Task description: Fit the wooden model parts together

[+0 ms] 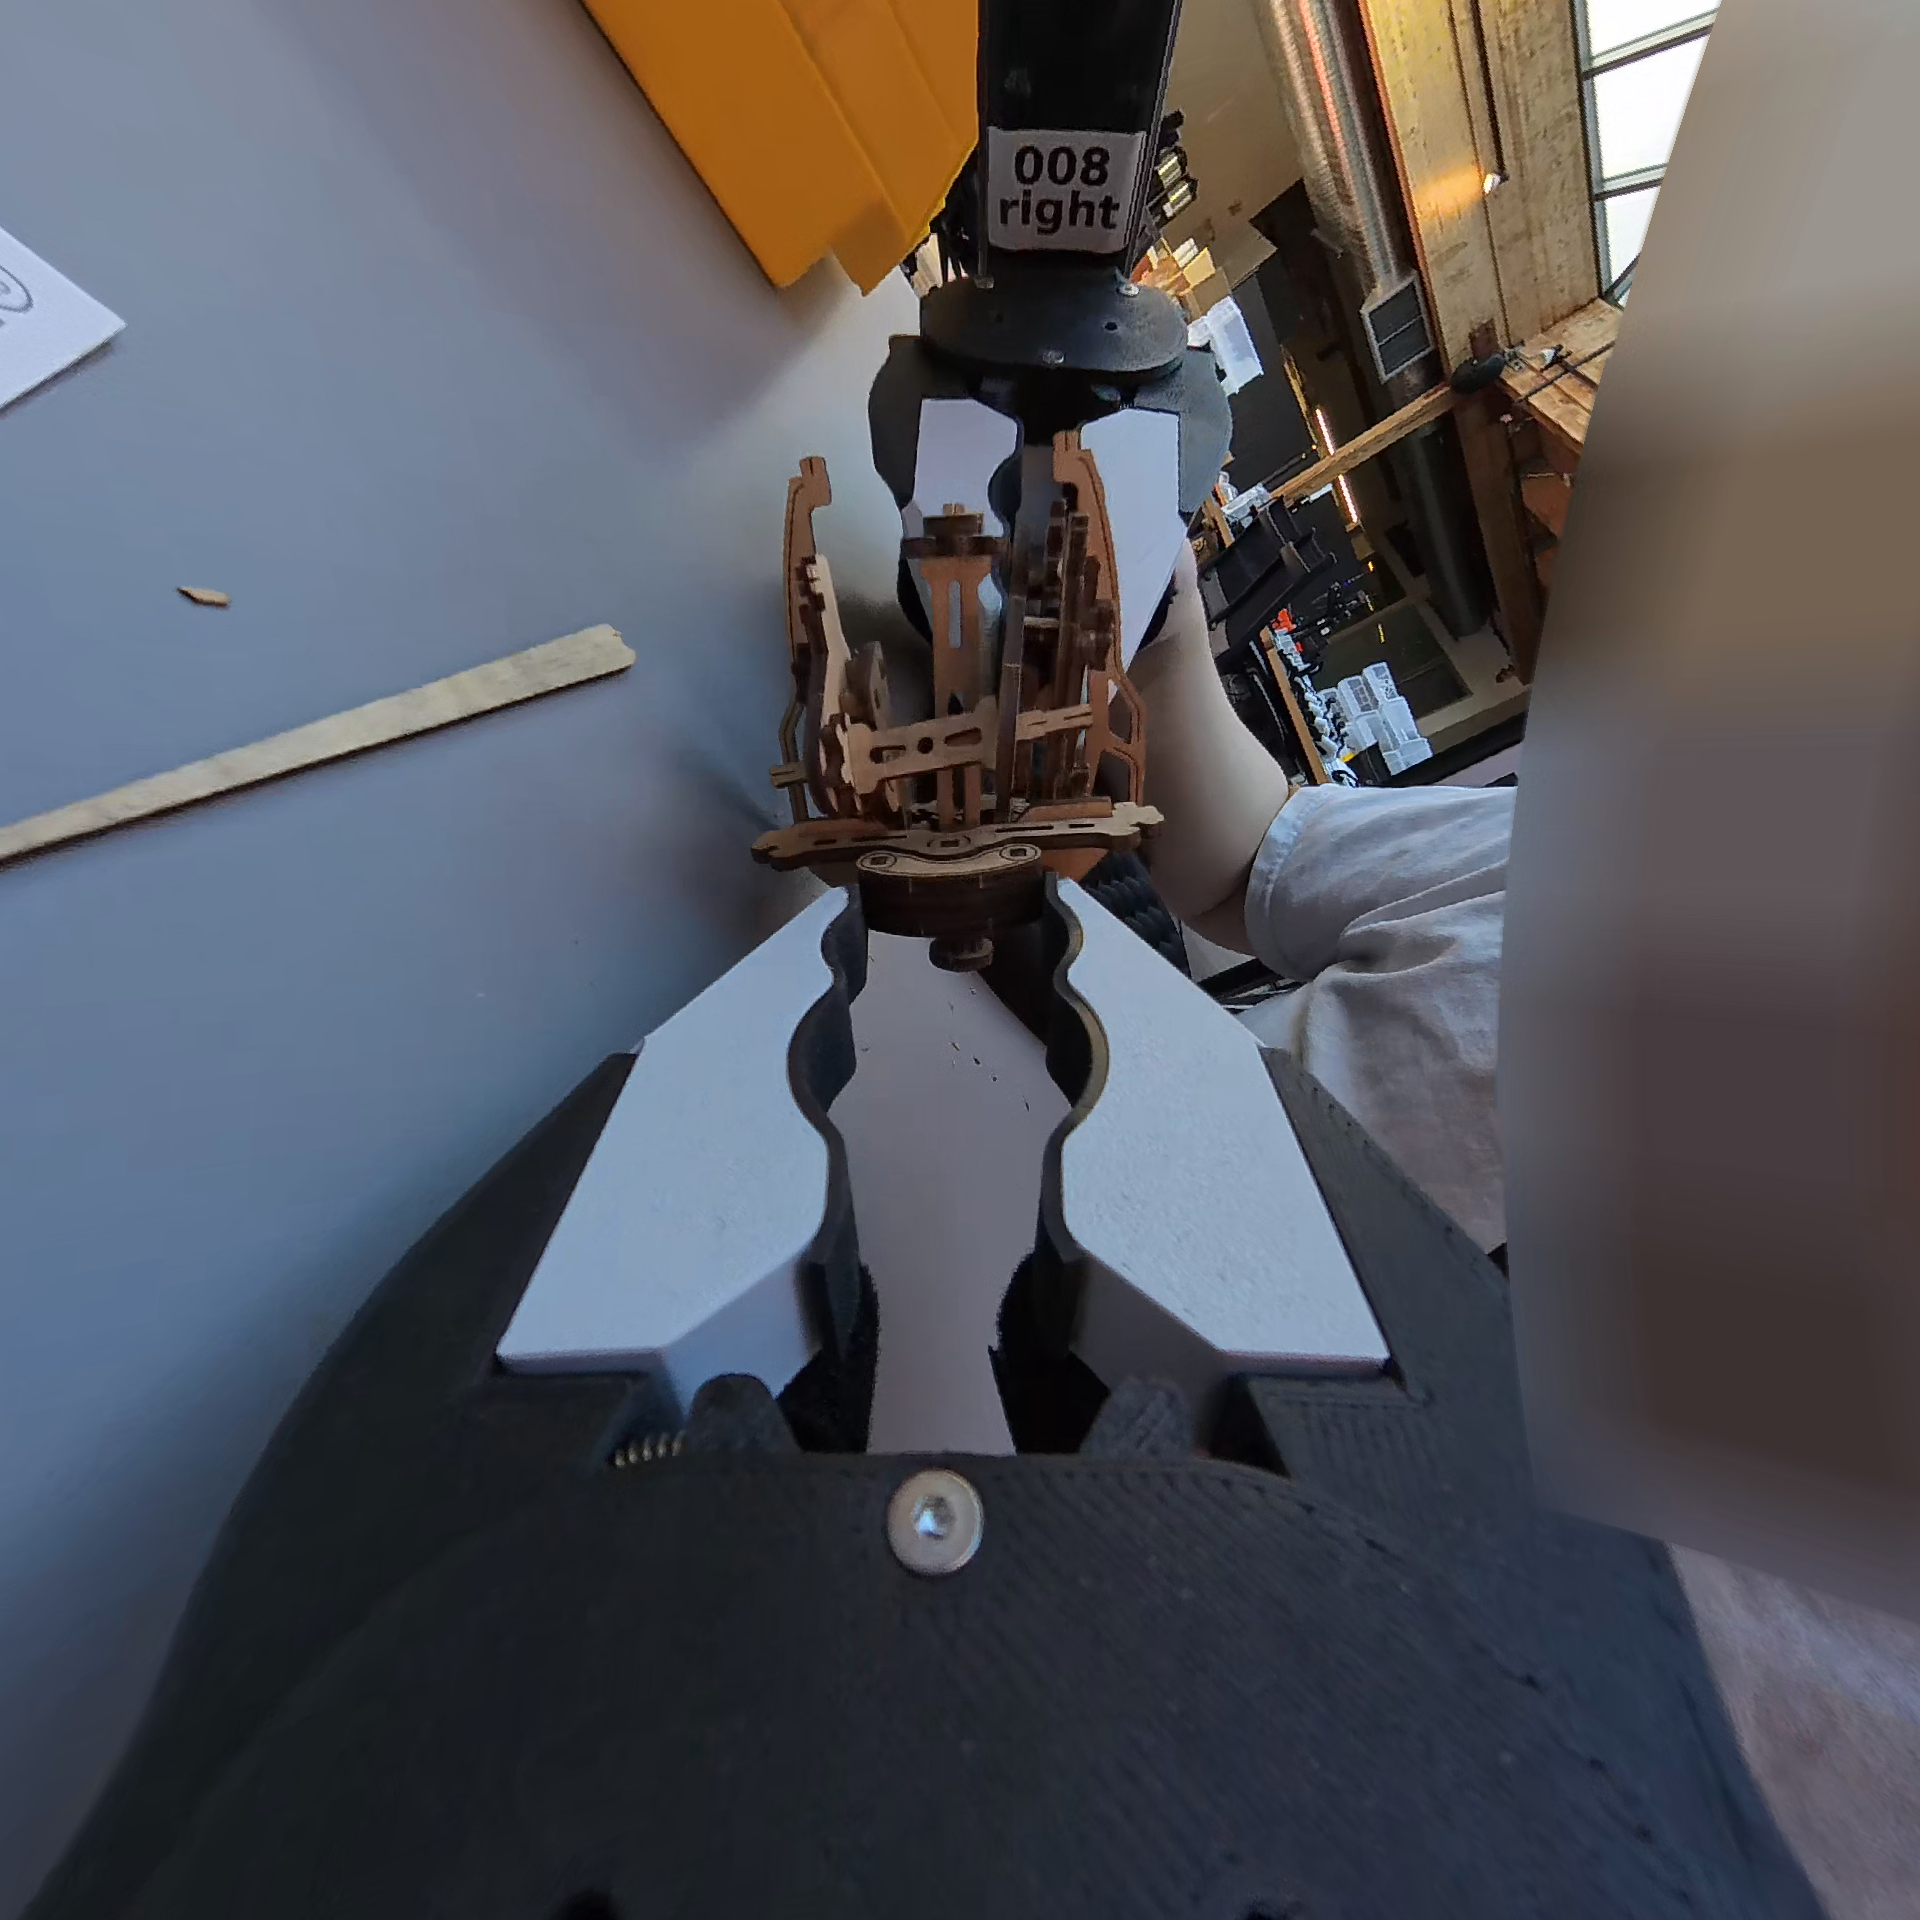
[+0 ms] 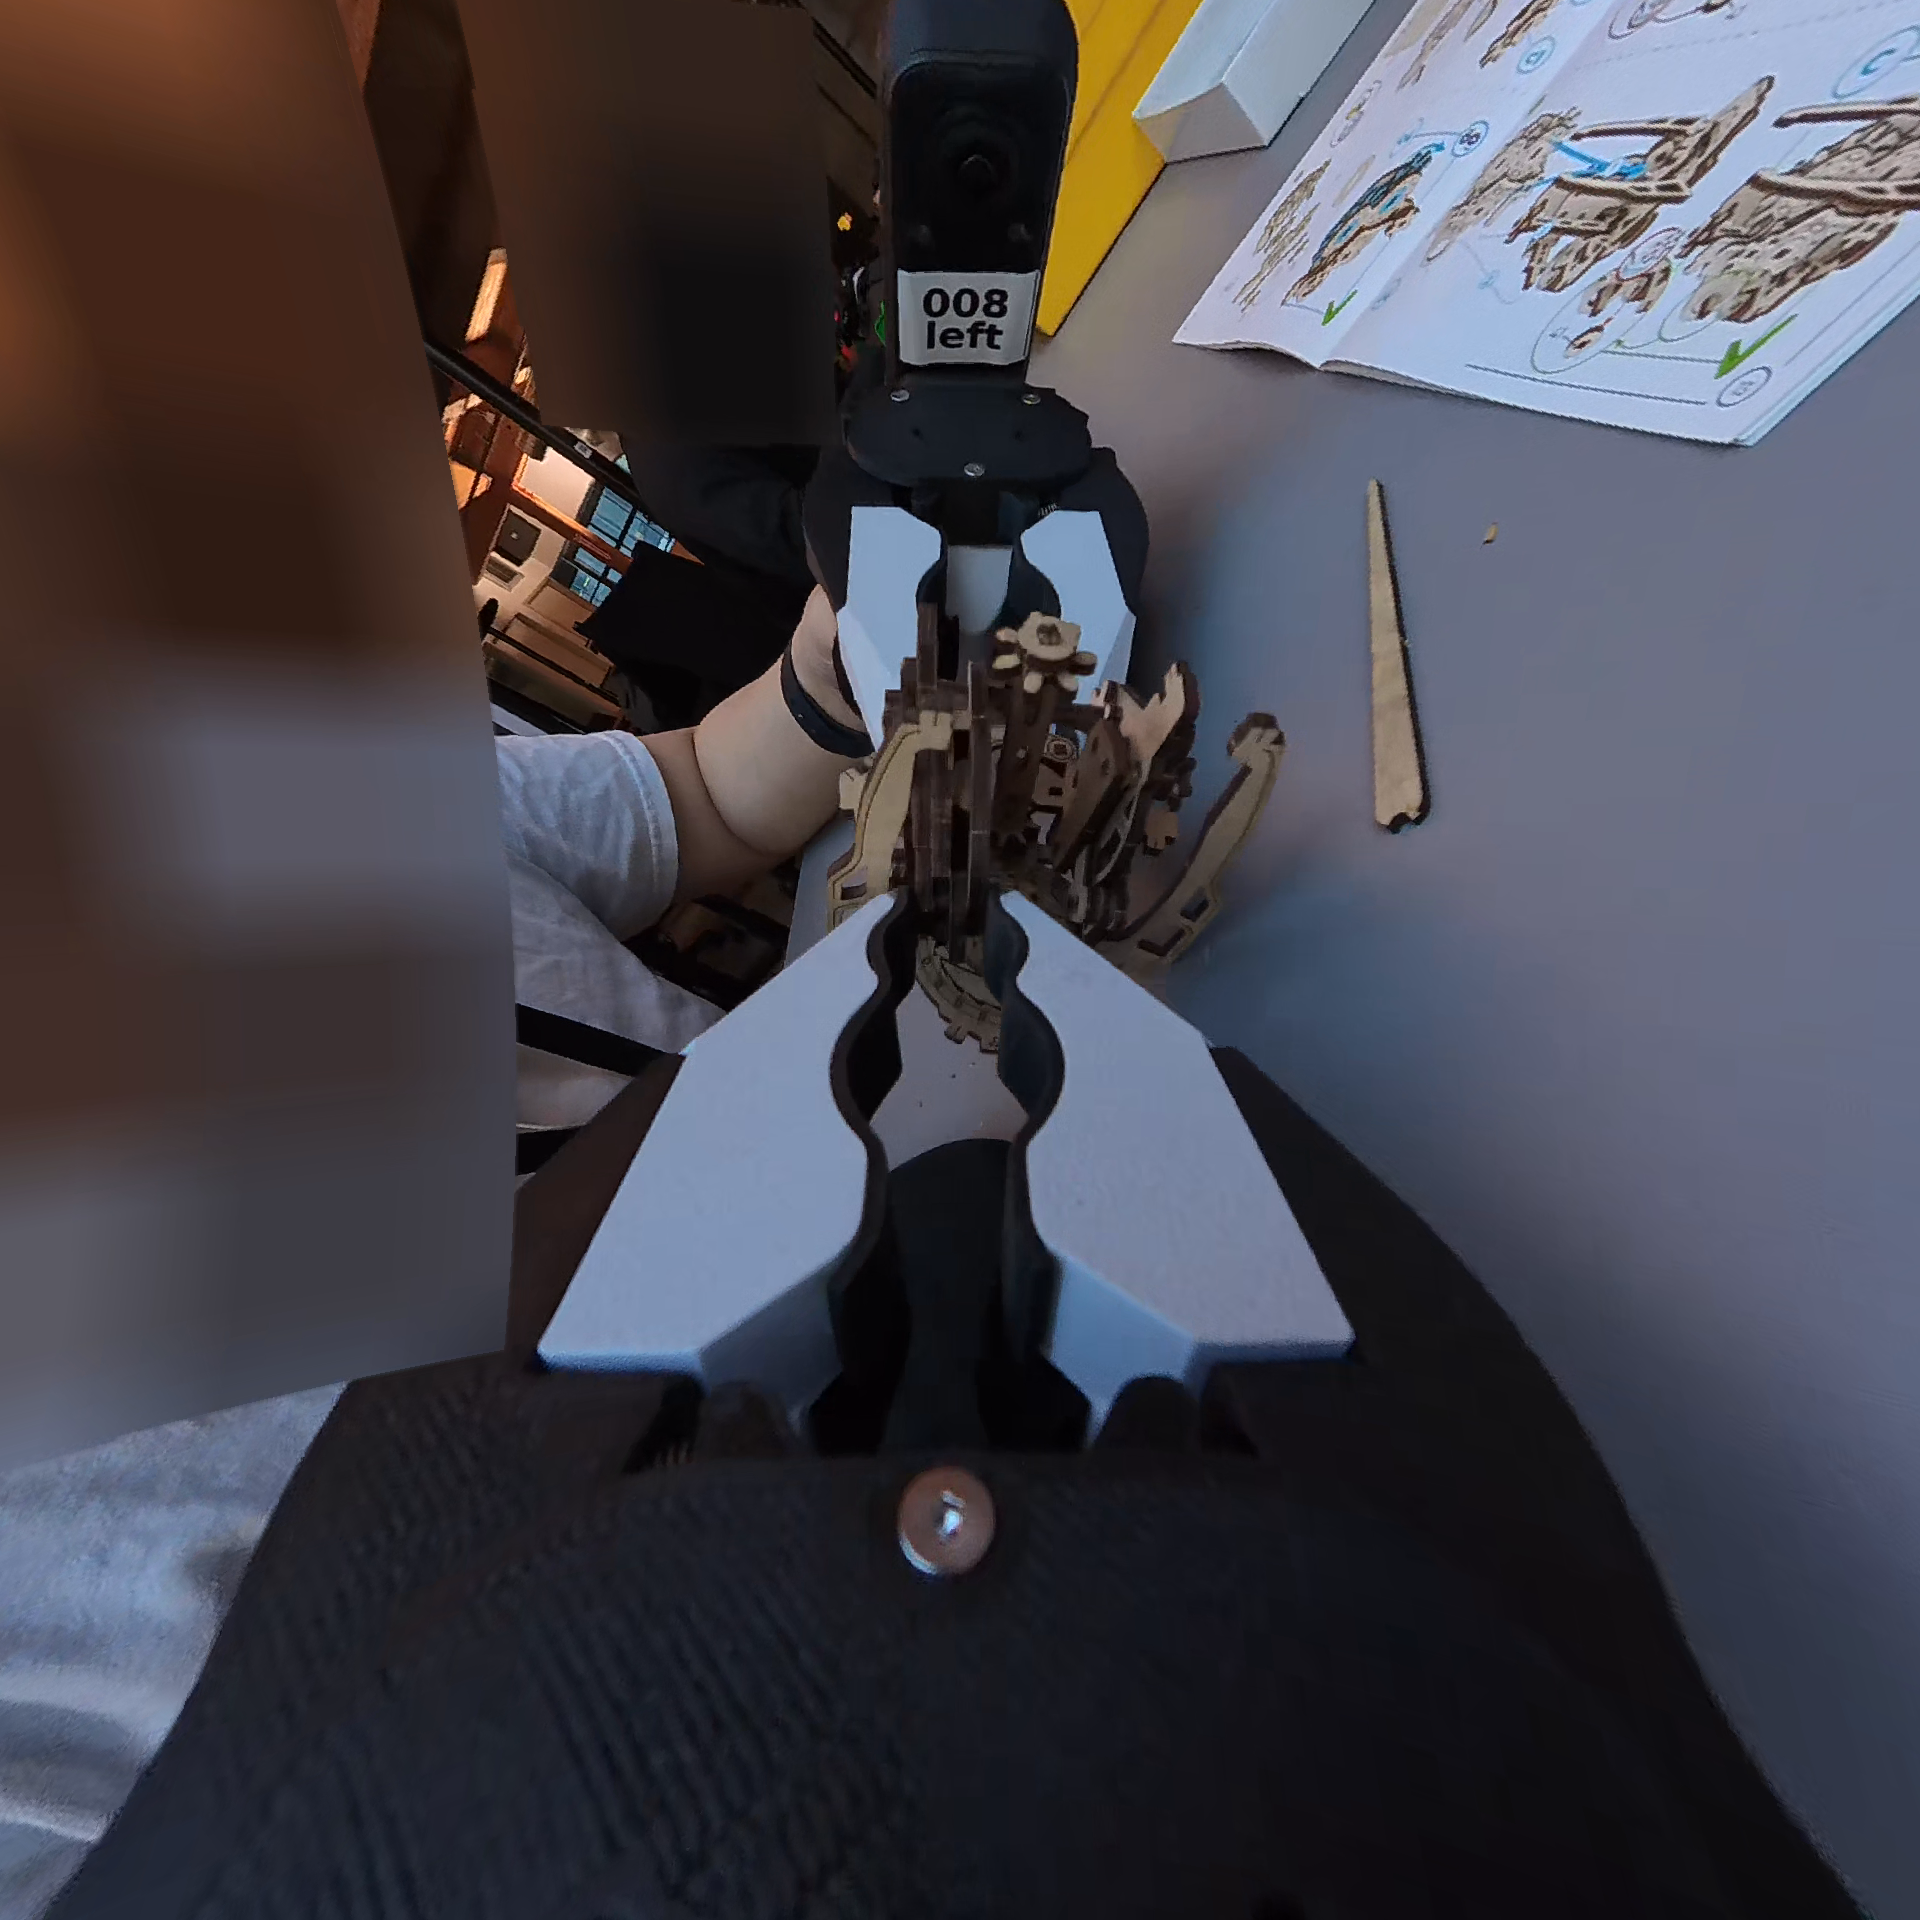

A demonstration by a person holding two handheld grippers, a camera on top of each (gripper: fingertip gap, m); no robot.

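The wooden model [image 1: 935, 748] is a brown laser-cut assembly with gears, curved side arms and a round base. It is held in the air between both grippers, above the grey table [image 1: 312, 1039]. My left gripper [image 1: 954, 914] is shut on the model's round base. My right gripper [image 2: 948, 920] is shut on the stacked flat parts at the other end of the model [image 2: 1091, 810]. Each gripper faces the other: the right gripper [image 1: 1039, 561] shows beyond the model in the left wrist view, and the left gripper [image 2: 982, 655] in the right wrist view.
A long wooden strip [image 1: 312, 738] [image 2: 1392, 665] and a small wood chip [image 1: 203, 595] lie on the table. A yellow bin [image 1: 790, 114], a white box [image 2: 1236, 73] and an open instruction booklet [image 2: 1558, 208] lie farther back. A person's forearm [image 2: 748, 769] and sleeve are near the table edge. The tips of one gripper are about 4 cm away from the tips of the other. It is some 10 cm from my left tips to the small wood chip [image 1: 203, 595].
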